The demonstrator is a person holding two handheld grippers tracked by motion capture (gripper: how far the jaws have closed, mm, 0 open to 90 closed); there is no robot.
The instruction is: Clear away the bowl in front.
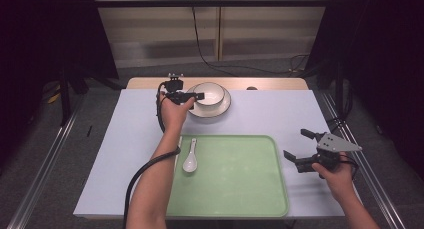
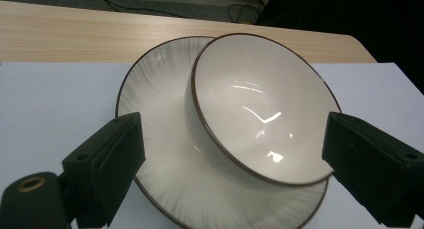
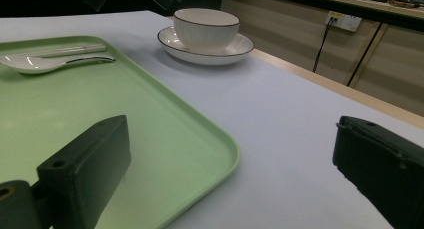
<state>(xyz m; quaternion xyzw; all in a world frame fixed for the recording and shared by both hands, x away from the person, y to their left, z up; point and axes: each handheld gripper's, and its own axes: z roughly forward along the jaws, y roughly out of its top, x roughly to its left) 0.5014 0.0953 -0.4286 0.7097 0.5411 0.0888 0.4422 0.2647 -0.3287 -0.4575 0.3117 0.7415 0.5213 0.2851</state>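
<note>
A: Left gripper [image 1: 196,96] is at the far side of the table, jaws spread wide and holding nothing, lined up on the bowl [image 1: 209,93]

B: And the bowl sits on its plate [image 1: 222,108], just beyond the far edge of the green tray [image 1: 240,189]. In the left gripper view the bowl [image 2: 260,109] looks off-centre on the plate [image 2: 155,89], so it could slide

A: Right, I'd put one jaw inside the rim and one outside, bite low enough on the wall, then close gently. That glaze looks slippery

B: Lift straight up so the plate stays put. The spoon [image 1: 190,156] lies at the tray's left edge, so set down clear of it

A: Right gripper [image 1: 303,149] waits released, near right, beside the tray
</note>
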